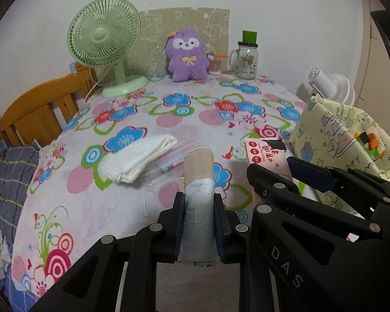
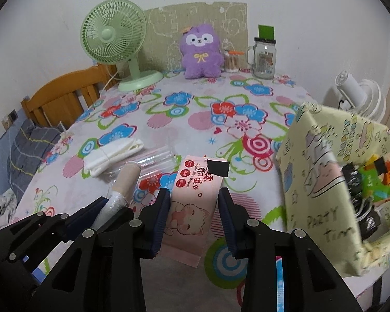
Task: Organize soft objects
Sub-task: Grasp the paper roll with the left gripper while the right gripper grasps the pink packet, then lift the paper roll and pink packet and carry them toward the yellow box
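My left gripper [image 1: 199, 221] is shut on a roll of grey plastic bags on a cardboard core [image 1: 198, 202], held above the table's front edge; the roll also shows in the right wrist view [image 2: 122, 189]. My right gripper [image 2: 193, 221] is shut on a pink pack of wet wipes [image 2: 192, 208], also seen in the left wrist view [image 1: 269, 156]. A folded white cloth [image 1: 140, 160] lies on clear zip bags [image 1: 166, 167] on the table. A yellow fabric storage bin [image 2: 325, 182] stands at the right, holding small items.
The table has a floral cloth [image 1: 169, 109]. At the back stand a green fan [image 1: 106, 44], a purple plush toy [image 1: 187, 57], a cotton swab jar [image 1: 215, 63] and a glass mug jar [image 1: 247, 58]. A white fan [image 2: 358, 96] is at the right, a wooden chair [image 1: 39, 109] at the left.
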